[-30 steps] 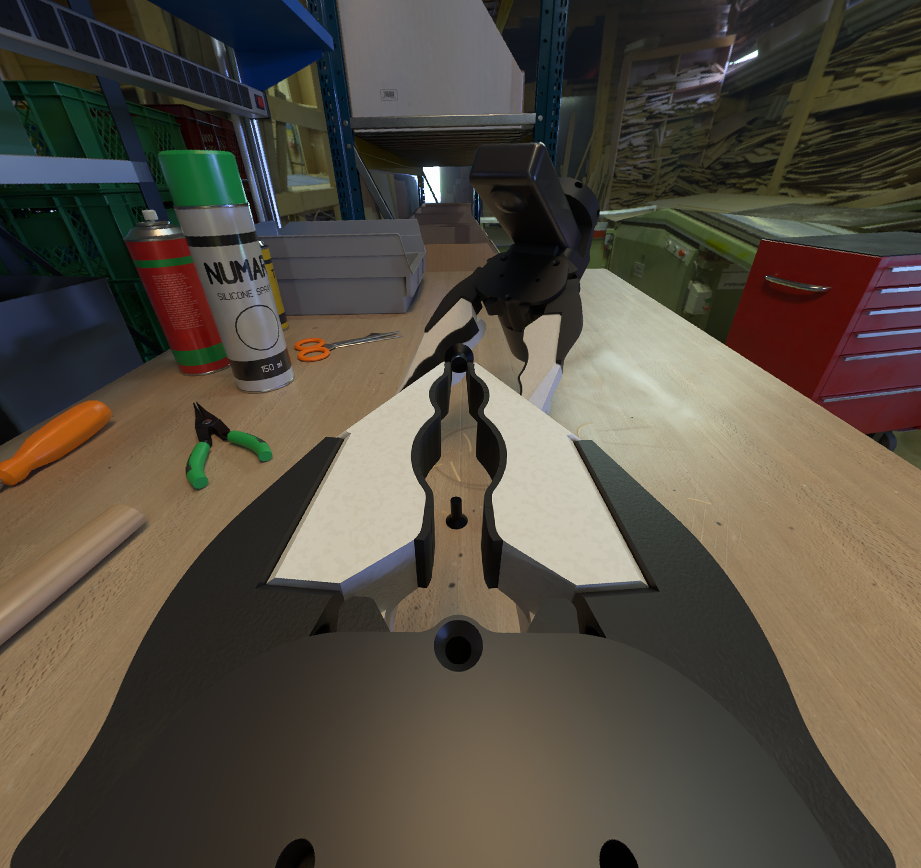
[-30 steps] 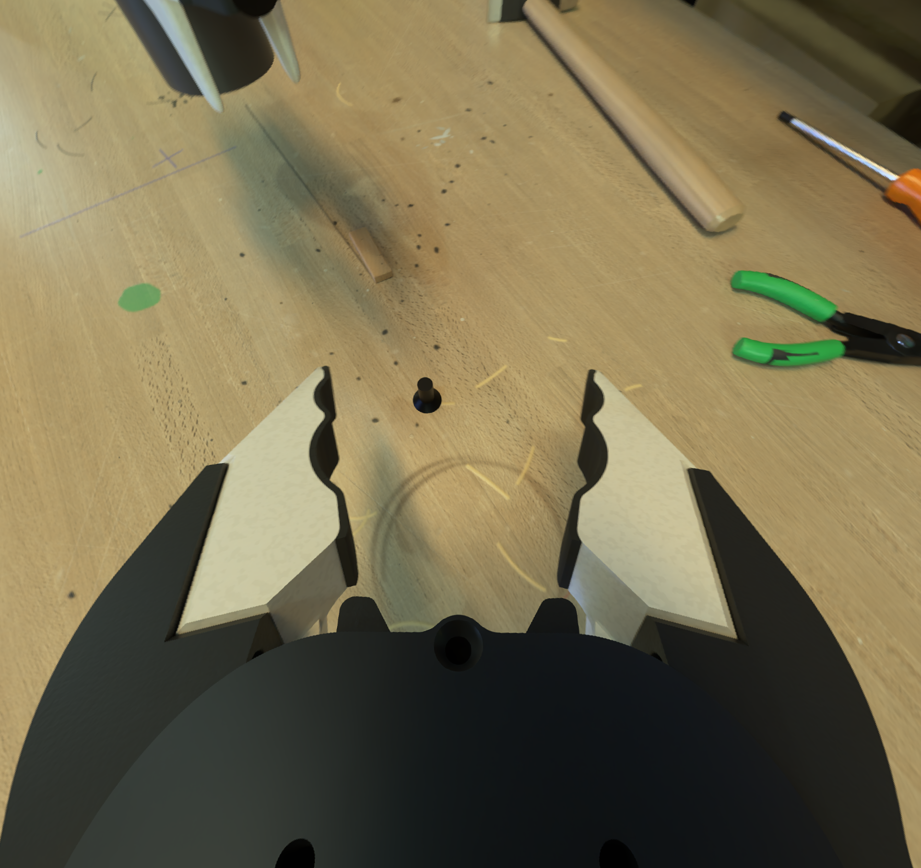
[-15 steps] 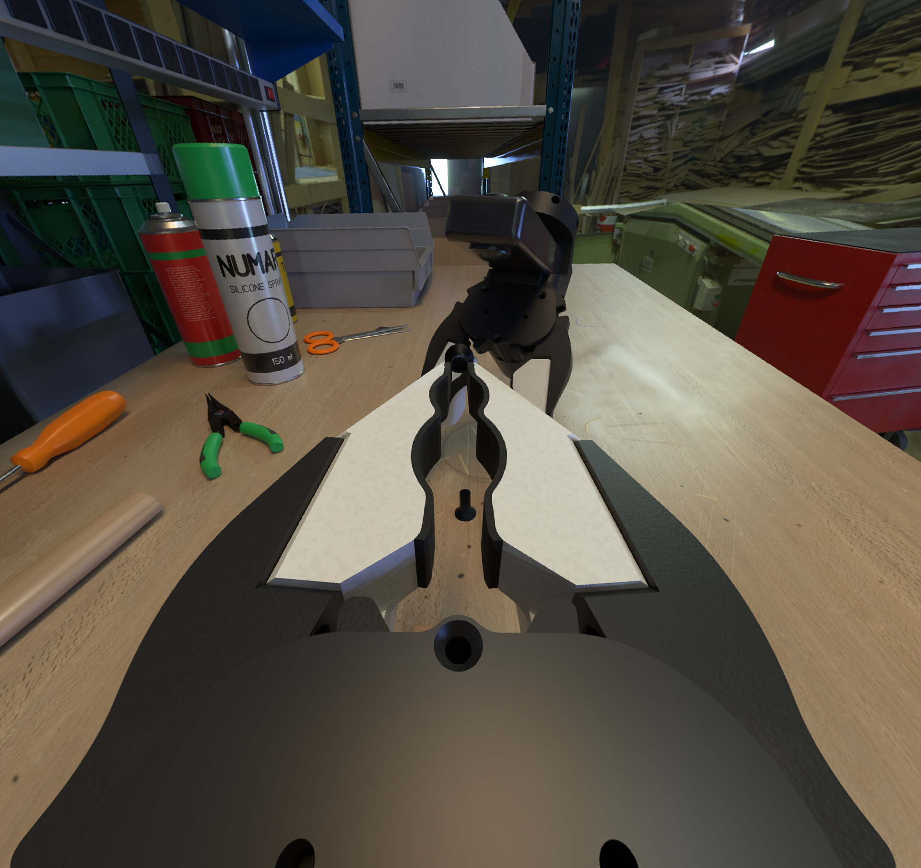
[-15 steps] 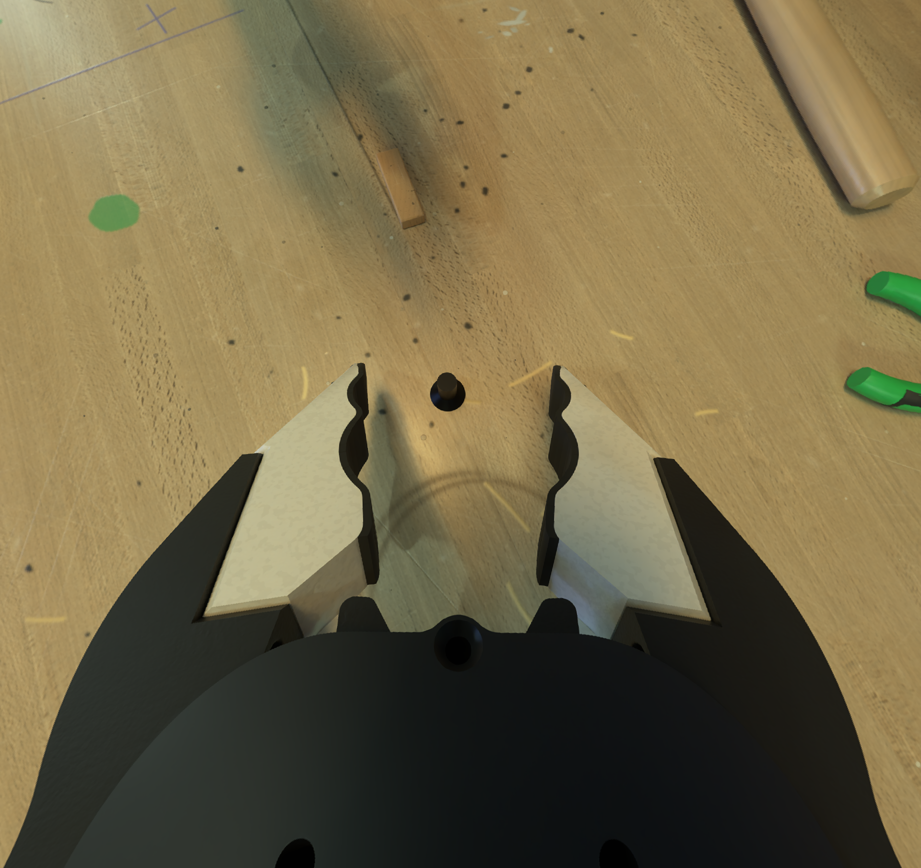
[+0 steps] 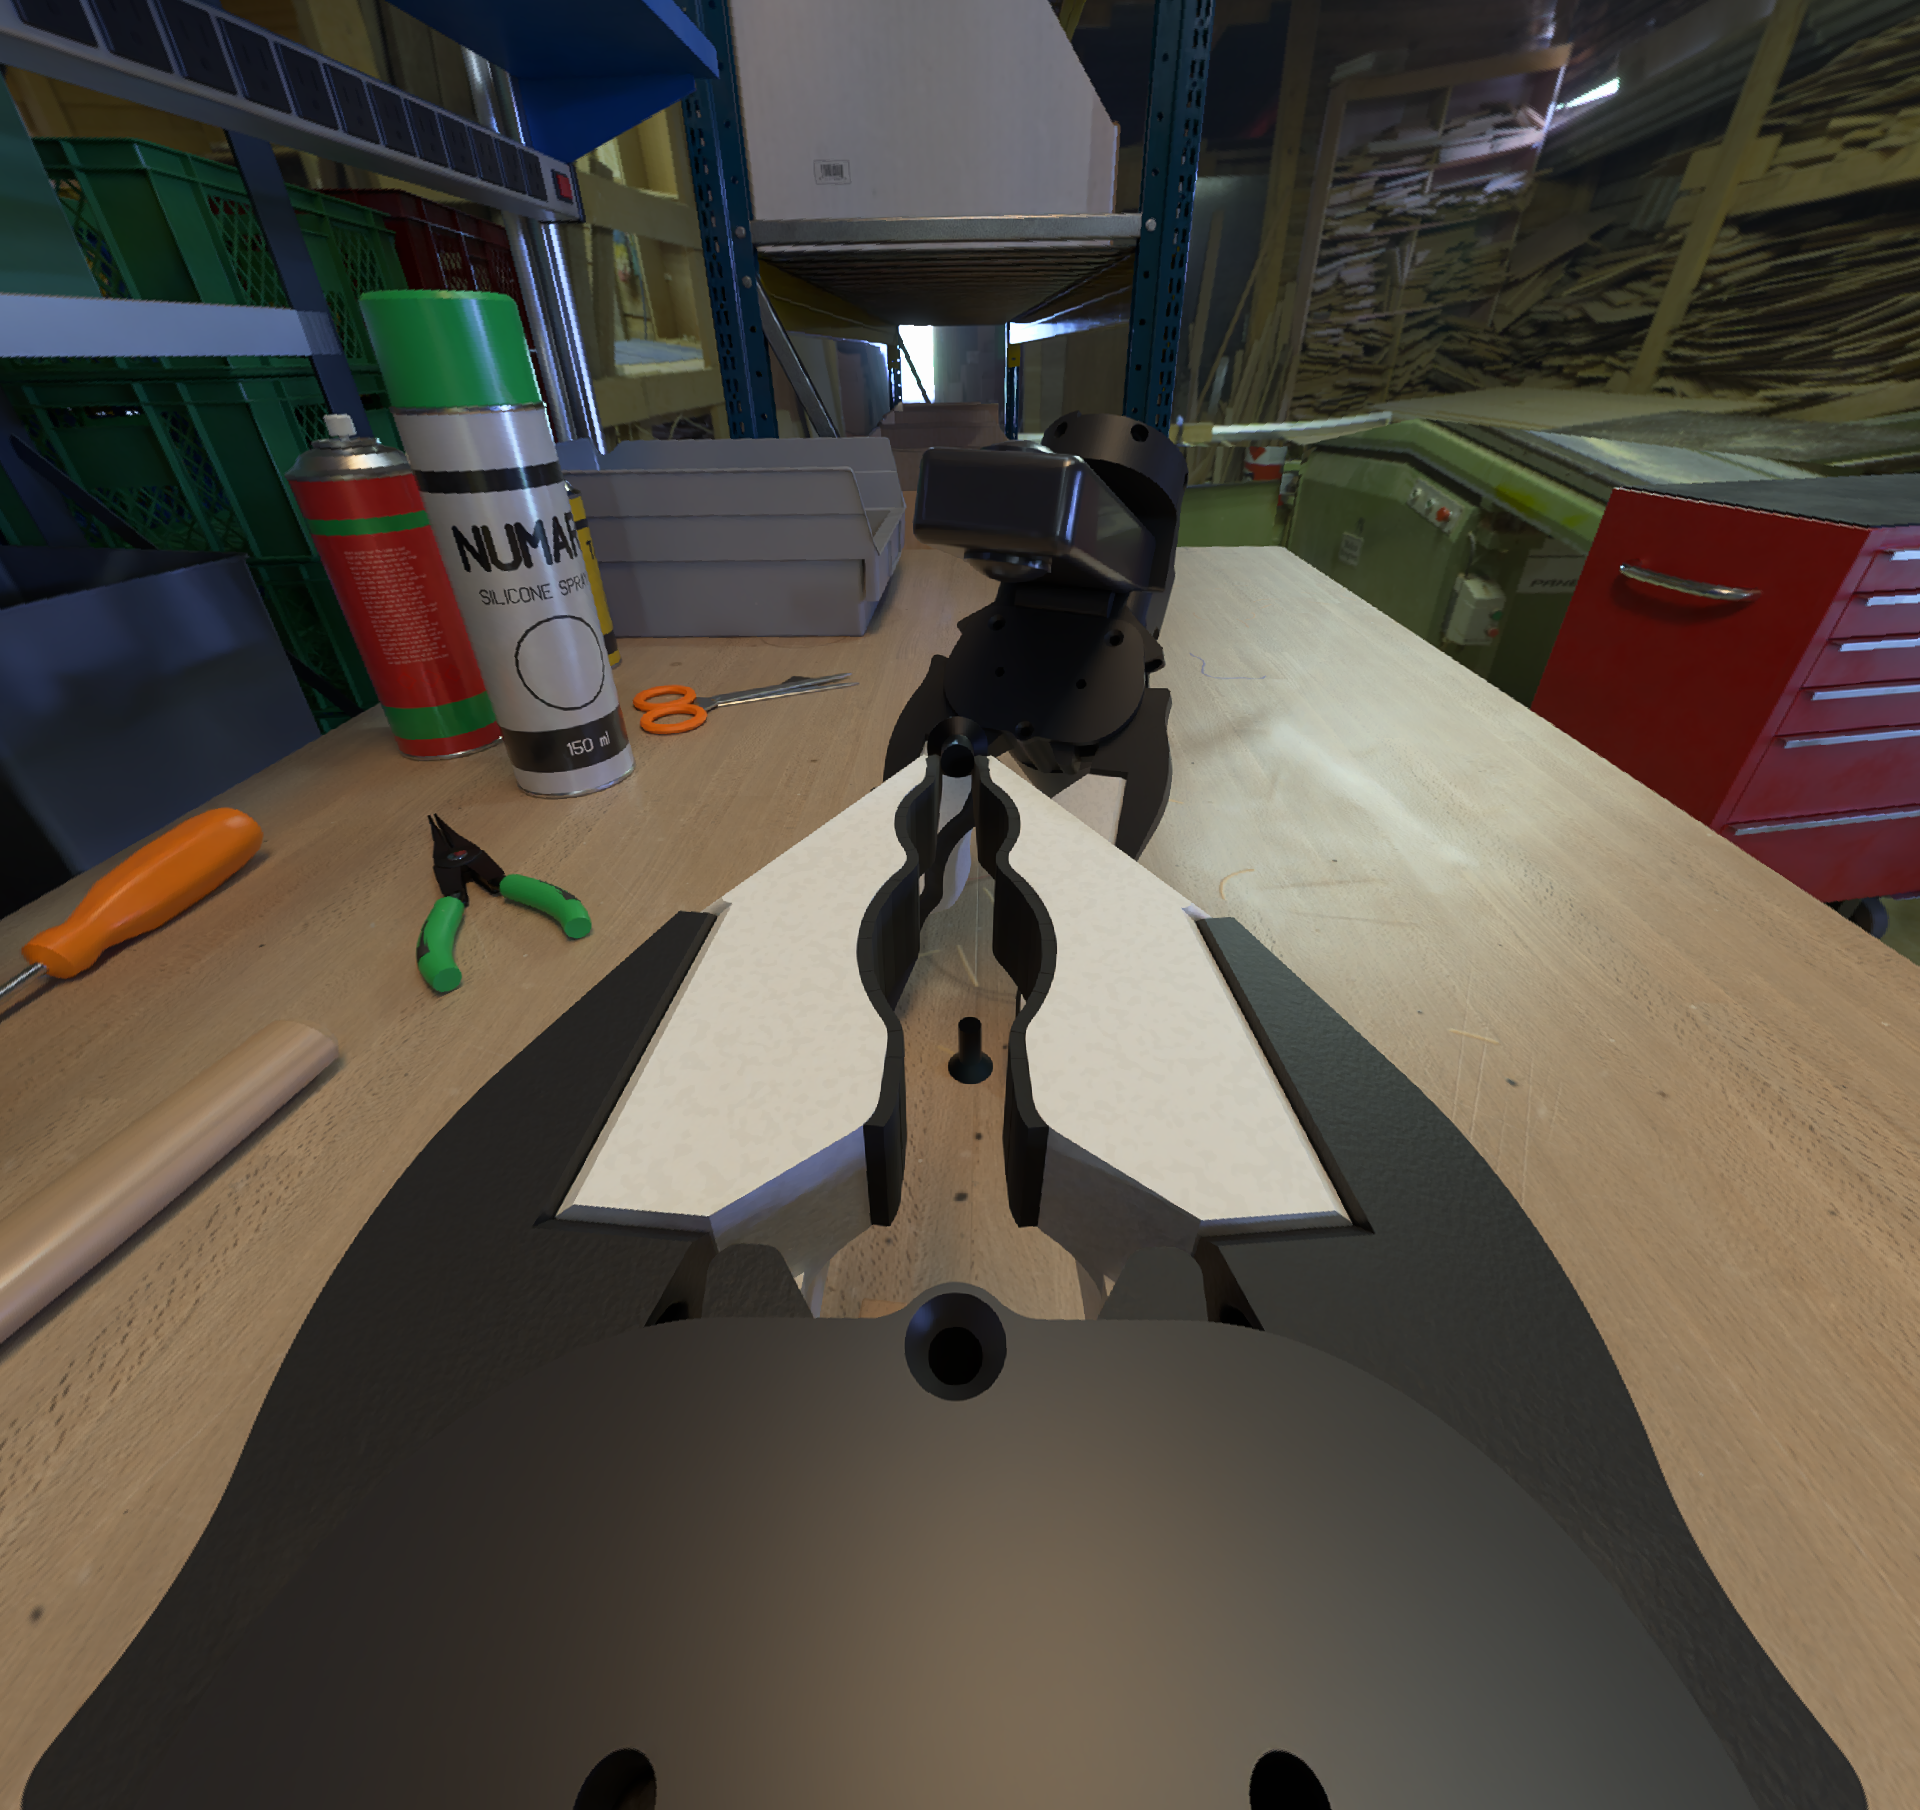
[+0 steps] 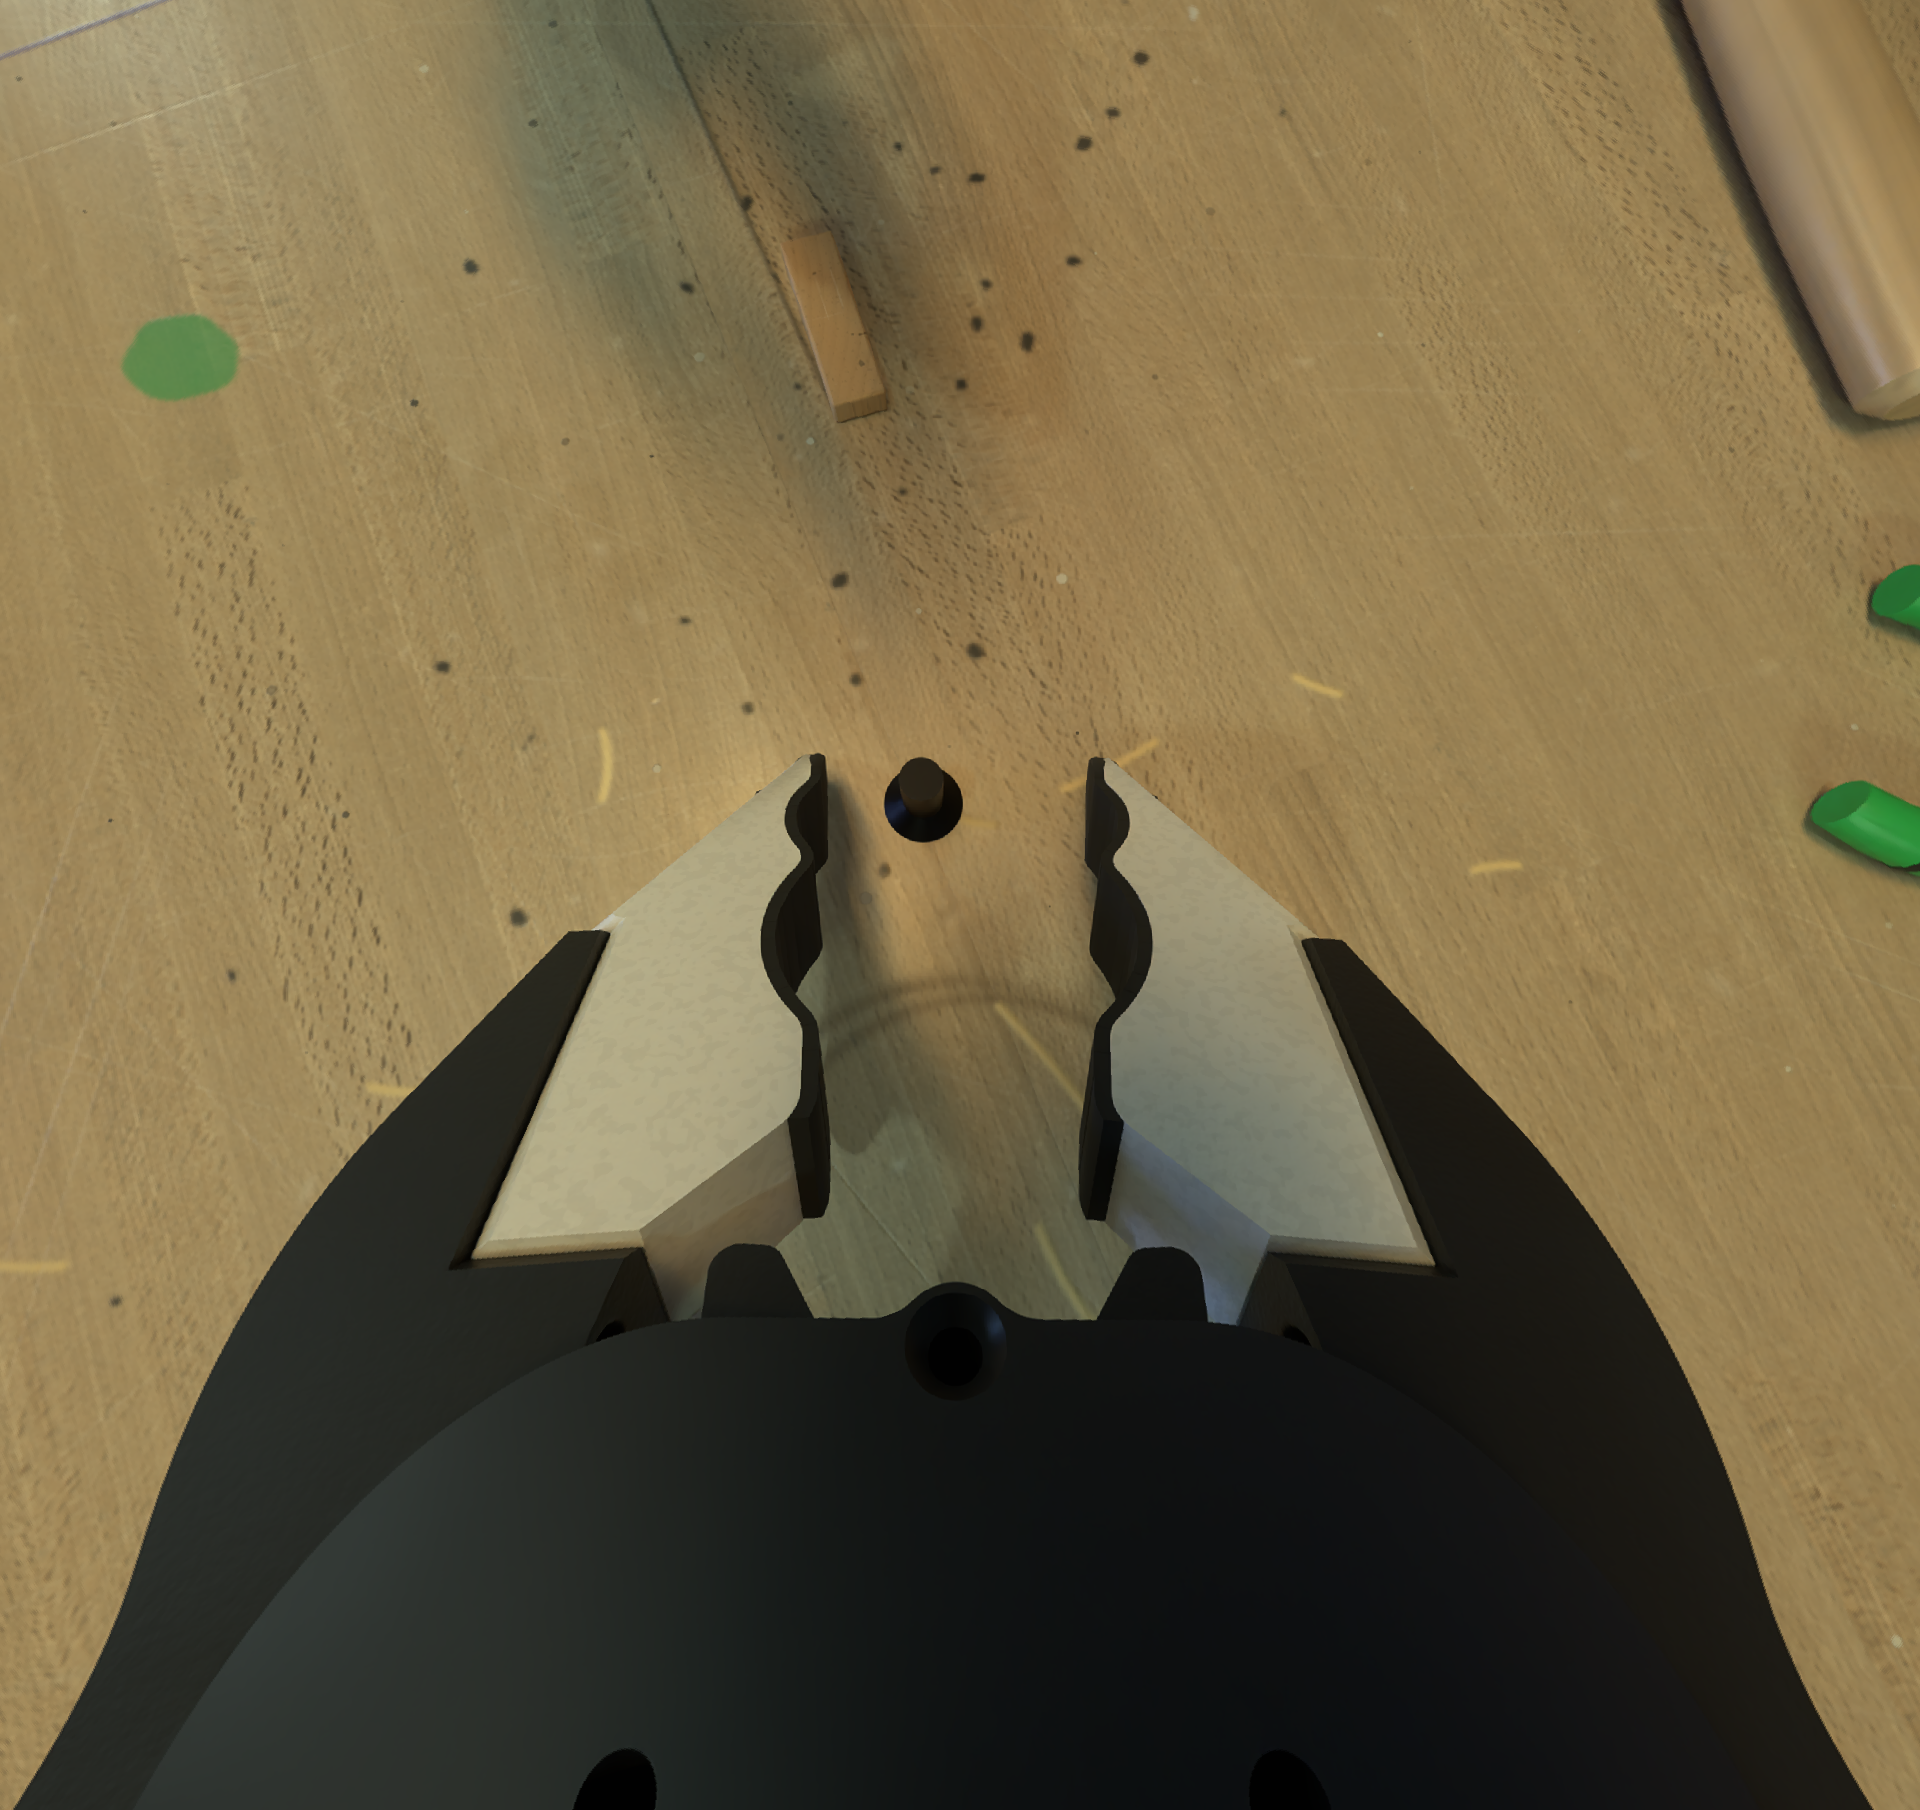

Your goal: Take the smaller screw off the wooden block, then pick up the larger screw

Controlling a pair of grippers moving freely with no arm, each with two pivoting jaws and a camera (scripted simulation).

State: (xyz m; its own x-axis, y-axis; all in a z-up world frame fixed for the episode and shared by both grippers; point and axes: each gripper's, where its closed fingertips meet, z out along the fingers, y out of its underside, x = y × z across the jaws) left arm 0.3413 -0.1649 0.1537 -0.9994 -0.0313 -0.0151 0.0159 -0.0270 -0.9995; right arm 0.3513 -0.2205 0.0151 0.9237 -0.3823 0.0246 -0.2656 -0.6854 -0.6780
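Note:
My left gripper [image 5: 956,773] is shut on a small black screw [image 5: 954,754], which is pinched at its fingertips above the table. A larger black screw [image 6: 923,802] stands head down on the wooden bench; it also shows through the gap between the left fingers [image 5: 969,1052]. My right gripper [image 6: 954,773] is open and low over the bench, with its fingertips on either side of this screw and not touching it. A small wooden block [image 6: 834,326] lies flat just beyond, with nothing on it. The right gripper's black body [image 5: 1049,659] faces my left one.
A hammer handle [image 6: 1808,150] and green-handled pliers [image 6: 1865,820] lie to the right of the right gripper. In the left wrist view, spray cans [image 5: 509,555], orange scissors [image 5: 675,709], an orange screwdriver [image 5: 145,887] and grey bins [image 5: 748,545] stand to the left and back. A red drawer cabinet [image 5: 1756,680] stands off the bench's right edge.
My right gripper has come down closer to the standing screw and its fingers have narrowed around it. My left gripper stays shut on the small screw.

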